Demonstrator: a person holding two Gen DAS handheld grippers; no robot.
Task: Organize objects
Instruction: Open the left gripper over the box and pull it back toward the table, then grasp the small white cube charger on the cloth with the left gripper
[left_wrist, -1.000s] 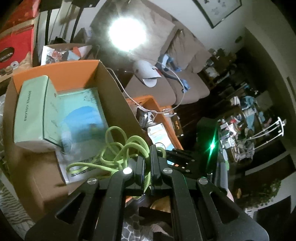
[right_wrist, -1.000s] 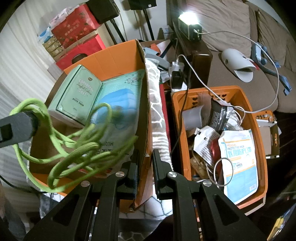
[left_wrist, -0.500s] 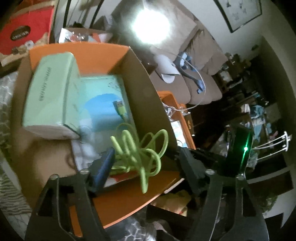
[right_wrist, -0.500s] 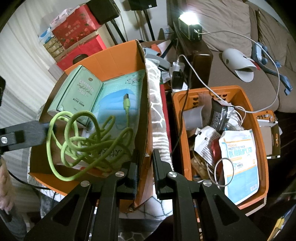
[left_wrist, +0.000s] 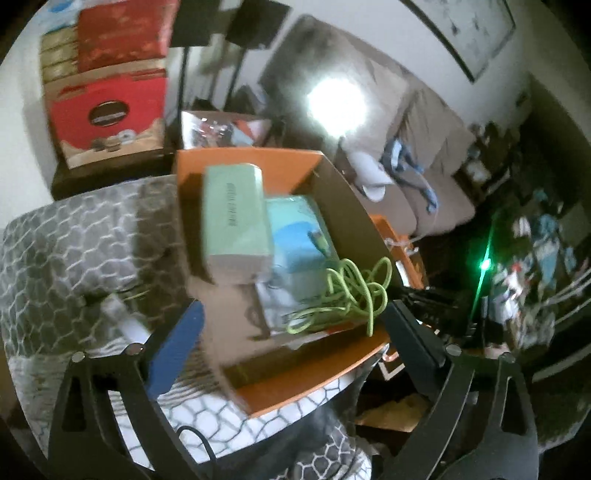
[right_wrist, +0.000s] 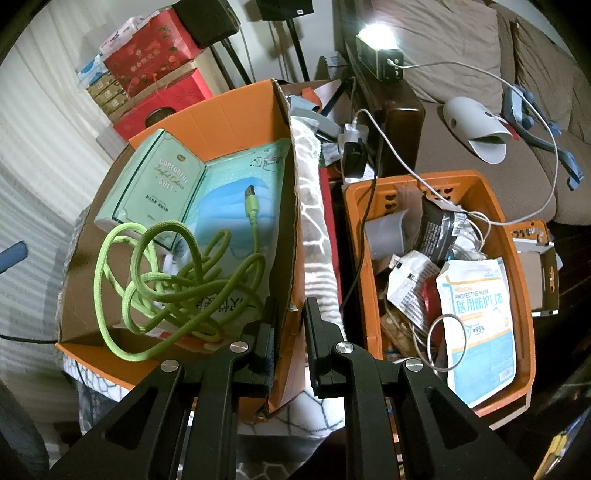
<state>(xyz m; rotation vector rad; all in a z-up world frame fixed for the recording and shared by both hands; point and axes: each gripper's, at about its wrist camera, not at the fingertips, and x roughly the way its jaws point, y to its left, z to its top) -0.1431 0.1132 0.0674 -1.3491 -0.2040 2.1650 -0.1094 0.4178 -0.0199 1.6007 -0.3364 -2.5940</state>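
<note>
A tangled lime-green USB cable (right_wrist: 177, 280) lies loose inside the orange cardboard box (right_wrist: 229, 110), on a blue mask pack (right_wrist: 236, 206) beside a mint-green tissue pack (right_wrist: 155, 184). The cable also shows in the left wrist view (left_wrist: 347, 295). My left gripper (left_wrist: 291, 343) is open wide and empty, pulled back above the box's near edge (left_wrist: 295, 380). My right gripper (right_wrist: 290, 332) is nearly closed with a narrow gap and straddles the box's right wall (right_wrist: 291, 206).
An orange plastic basket (right_wrist: 517, 258) to the right holds mask packs (right_wrist: 480, 328), wires and wrappers. A patterned grey cloth (left_wrist: 74, 258) covers the surface under the box. Red gift boxes (right_wrist: 155, 74) stand behind. A sofa (right_wrist: 480, 122) with a lamp (right_wrist: 380, 37) lies at the right.
My left gripper opened and let go of the green cable, which dropped into the cardboard box. It then drew back and up. The right gripper stayed put.
</note>
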